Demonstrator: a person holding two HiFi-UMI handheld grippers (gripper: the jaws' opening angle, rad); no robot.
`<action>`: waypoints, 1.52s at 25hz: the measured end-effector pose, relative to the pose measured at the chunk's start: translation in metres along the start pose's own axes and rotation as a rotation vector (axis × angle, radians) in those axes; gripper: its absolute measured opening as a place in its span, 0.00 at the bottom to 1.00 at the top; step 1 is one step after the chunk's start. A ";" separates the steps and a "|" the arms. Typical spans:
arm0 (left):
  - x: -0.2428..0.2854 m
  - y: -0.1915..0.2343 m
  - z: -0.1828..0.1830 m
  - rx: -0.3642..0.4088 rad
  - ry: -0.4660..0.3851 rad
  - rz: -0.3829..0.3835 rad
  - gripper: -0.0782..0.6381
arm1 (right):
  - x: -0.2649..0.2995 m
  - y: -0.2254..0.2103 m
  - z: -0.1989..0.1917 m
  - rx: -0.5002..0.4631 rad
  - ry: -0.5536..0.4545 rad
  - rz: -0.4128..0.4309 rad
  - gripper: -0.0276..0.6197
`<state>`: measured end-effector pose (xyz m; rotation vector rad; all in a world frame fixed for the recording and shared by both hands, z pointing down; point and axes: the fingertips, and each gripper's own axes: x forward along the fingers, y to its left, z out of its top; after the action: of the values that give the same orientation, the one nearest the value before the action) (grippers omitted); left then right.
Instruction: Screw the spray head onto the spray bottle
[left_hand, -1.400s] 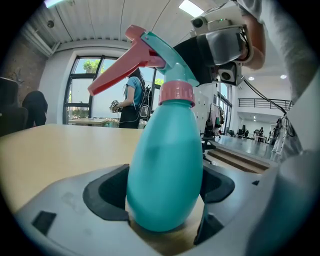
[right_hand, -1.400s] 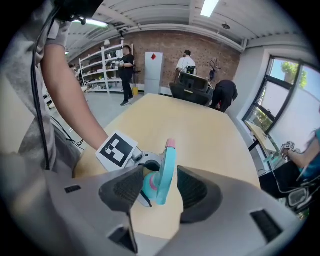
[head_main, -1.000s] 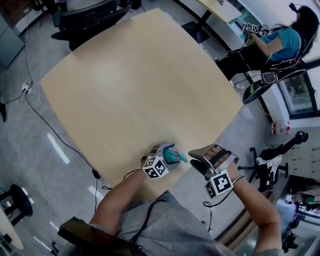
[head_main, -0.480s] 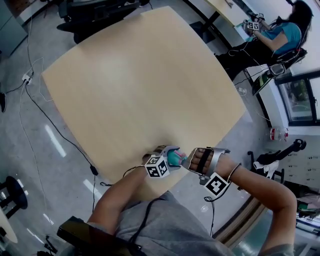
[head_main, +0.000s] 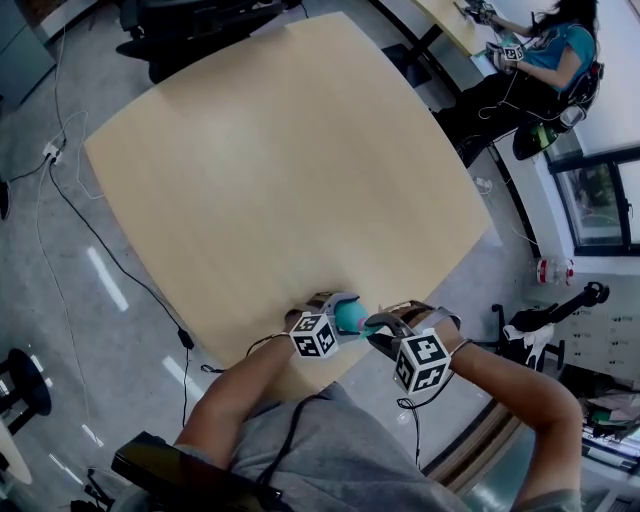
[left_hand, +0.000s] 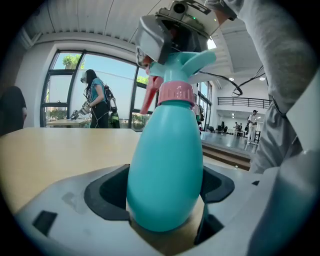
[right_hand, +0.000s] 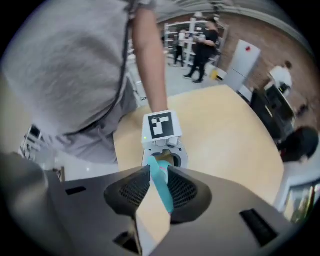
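A teal spray bottle (left_hand: 167, 170) with a pink collar (left_hand: 175, 92) and teal spray head (left_hand: 180, 60) stands upright at the table's near edge (head_main: 350, 316). My left gripper (left_hand: 167, 192) is shut on the bottle's round body. My right gripper (head_main: 376, 322) comes at the bottle's top from the right. Its jaws are closing, and in the right gripper view (right_hand: 159, 186) the spray head (right_hand: 161, 187) sits as a thin teal strip between the two dark pads (right_hand: 131, 192), touching both. Beyond it, that view shows the left gripper's marker cube (right_hand: 161, 126).
The wide wooden table (head_main: 280, 160) stretches away from me. The bottle stands close to its front edge, right above my lap. A person sits at another desk at the far right (head_main: 545, 45). Cables (head_main: 60, 210) lie on the floor at the left.
My right gripper has swung left from beside the bottle onto its top, and its jaws have narrowed round the spray head. The left gripper and bottle have stayed put.
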<state>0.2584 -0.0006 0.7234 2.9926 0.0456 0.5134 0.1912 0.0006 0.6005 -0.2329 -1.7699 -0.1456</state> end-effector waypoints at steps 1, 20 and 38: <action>0.000 0.000 0.000 -0.001 -0.001 0.005 0.65 | 0.002 -0.002 0.000 0.118 -0.009 -0.003 0.21; -0.001 0.020 0.001 -0.080 -0.022 0.199 0.65 | 0.003 -0.033 -0.012 0.770 -0.061 -0.234 0.20; -0.072 0.005 -0.004 -0.099 -0.020 0.165 0.83 | 0.000 -0.041 0.000 0.744 -0.075 -0.337 0.20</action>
<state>0.1888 -0.0086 0.7040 2.9187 -0.2231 0.4868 0.1815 -0.0390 0.6020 0.6031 -1.8059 0.2861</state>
